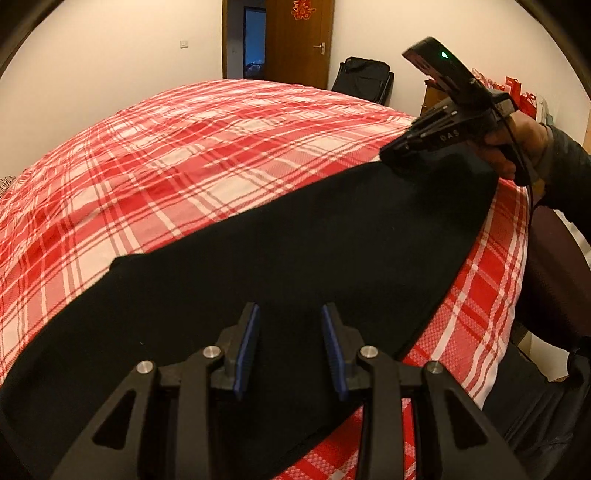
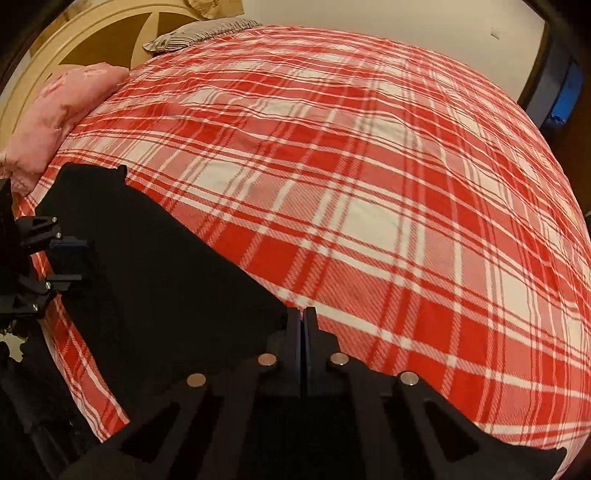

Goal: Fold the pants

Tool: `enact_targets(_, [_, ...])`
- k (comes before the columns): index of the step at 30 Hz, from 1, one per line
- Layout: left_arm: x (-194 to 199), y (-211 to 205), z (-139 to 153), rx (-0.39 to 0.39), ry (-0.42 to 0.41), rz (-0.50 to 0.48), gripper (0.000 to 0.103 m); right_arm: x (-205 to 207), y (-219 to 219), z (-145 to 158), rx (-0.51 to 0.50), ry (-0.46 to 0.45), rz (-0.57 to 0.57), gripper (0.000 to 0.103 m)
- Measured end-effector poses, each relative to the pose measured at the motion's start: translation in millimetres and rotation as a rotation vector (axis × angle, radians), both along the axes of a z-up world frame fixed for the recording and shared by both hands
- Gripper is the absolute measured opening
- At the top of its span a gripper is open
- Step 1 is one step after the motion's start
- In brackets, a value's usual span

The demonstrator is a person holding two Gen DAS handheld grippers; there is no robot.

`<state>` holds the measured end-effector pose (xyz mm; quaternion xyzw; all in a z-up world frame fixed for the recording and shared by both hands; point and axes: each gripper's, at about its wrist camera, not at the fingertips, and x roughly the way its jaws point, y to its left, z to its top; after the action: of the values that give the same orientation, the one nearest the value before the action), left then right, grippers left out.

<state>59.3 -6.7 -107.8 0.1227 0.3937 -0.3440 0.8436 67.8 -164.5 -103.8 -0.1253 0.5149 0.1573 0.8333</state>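
Black pants beneath spread left jaws, between closed right jaws.

Plaid-covered bed, cream walls, brown wooden door, pink pillow.

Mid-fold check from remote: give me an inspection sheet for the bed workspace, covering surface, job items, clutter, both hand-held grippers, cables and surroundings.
Surface: red and white plaid bedspread, lightly rippled.
Job's things: black pants lying flat along the near edge of the bed.
Clutter: pink pillow and a striped grey pillow by the headboard, apart from the pants.
Grippers: left hand-held gripper open, above the pants; right hand-held gripper shut, at the far end of the pants; whether fabric is pinched cannot be told.
Cables: a dark cable hangs below the right hand.
Surroundings: wooden door, black folding chair, red bags.
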Motion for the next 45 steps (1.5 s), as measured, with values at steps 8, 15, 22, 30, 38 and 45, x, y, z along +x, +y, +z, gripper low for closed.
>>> enact_targets(8, [-1.6,3.3,0.0,-0.001,0.000,0.010,0.038,2.4,-3.9,0.4,0.020,0.023,0.000,0.003])
enact_targets(15, [2.4,9.5,1.8,-0.019,-0.001,0.041,0.043,-0.9,-5.3,2.4,0.042,0.028,0.032,0.041])
enact_targets(22, [2.8,12.9,3.7,-0.026,-0.013,0.058,0.057,4.7,1.2,-9.7,0.000,0.053,0.048,0.040])
enact_targets(30, [7.8,21.7,-0.7,-0.036,0.013,0.090,0.062,-3.9,22.0,4.0,-0.061,-0.082,0.115,0.005])
enact_targets(38, [6.2,17.4,-1.0,-0.032,0.019,0.073,0.064,2.4,31.2,-7.6,-0.135,-0.129,0.069,0.007])
enact_targets(45, [-7.2,9.4,5.9,-0.063,0.003,0.009,0.068,-29.8,-4.4,5.3,-0.116,-0.136,-0.026,0.008])
